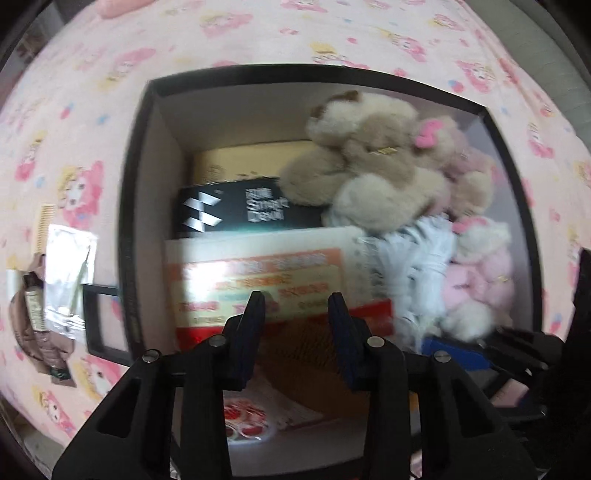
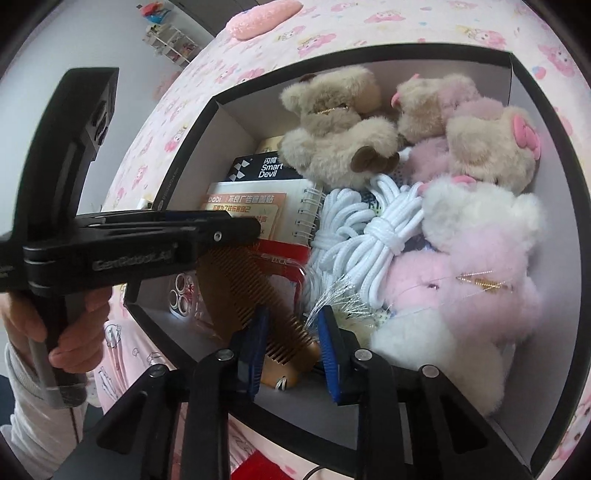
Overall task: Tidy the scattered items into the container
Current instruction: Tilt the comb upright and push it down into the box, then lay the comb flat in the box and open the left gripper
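Note:
A black-rimmed box [image 1: 127, 221] [image 2: 177, 177] stands on the pink bedsheet. It holds fluffy plush hair claws [image 1: 369, 166] [image 2: 340, 129], white rope [image 2: 365, 236] [image 1: 413, 266], a notebook with an orange label [image 1: 258, 269] [image 2: 258, 206], a black Smart Devil box [image 1: 236, 210] [image 2: 266, 168] and a brown comb [image 2: 255, 310] [image 1: 306, 347]. My left gripper [image 1: 297, 314] is open above the comb, inside the box; it shows side-on in the right wrist view [image 2: 236, 230]. My right gripper [image 2: 293, 328] is open, empty, just over the comb's handle end.
On the sheet left of the box lie a light comb [image 1: 44, 229], a clear plastic packet [image 1: 68, 273], a small tube on a brown item [image 1: 33, 306] and a black frame [image 1: 98, 317]. A pink pillow [image 2: 262, 16] lies far back.

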### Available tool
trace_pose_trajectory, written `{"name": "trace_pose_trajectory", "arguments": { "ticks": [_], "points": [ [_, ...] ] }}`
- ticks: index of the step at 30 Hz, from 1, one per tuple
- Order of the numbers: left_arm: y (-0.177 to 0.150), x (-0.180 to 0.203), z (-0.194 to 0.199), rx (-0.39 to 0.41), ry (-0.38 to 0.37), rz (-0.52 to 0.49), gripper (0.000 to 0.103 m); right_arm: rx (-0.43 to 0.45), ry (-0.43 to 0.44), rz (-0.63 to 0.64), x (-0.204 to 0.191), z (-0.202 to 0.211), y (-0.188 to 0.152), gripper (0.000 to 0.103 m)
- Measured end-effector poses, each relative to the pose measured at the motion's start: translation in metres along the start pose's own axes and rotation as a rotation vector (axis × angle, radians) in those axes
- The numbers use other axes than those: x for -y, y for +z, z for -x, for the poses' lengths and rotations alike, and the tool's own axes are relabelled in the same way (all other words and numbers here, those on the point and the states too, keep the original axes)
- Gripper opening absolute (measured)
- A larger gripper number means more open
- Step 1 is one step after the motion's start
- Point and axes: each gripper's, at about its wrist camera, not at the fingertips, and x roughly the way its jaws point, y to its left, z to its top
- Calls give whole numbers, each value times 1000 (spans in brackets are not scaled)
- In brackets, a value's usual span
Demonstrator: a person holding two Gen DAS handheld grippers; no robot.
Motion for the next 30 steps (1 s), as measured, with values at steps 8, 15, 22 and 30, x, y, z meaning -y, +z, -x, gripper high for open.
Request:
{"name": "trace_pose_trajectory", "arguments": {
  "ticks": [8, 15, 22, 30],
  "points": [
    [-10, -1, 8, -14, -75, -27, 36, 1, 19, 25, -2, 8, -2, 26],
    [-24, -14, 30, 35, -172, -15, 36, 23, 65, 22, -3, 16, -3, 26],
    [-48, -15, 44, 38, -178, -35, 36, 12, 103, 70, -17, 16, -6, 26],
    [-68, -6, 31, -9, -109, -66, 35, -3, 133, 120, -25, 24, -13, 27]
  ]
}}
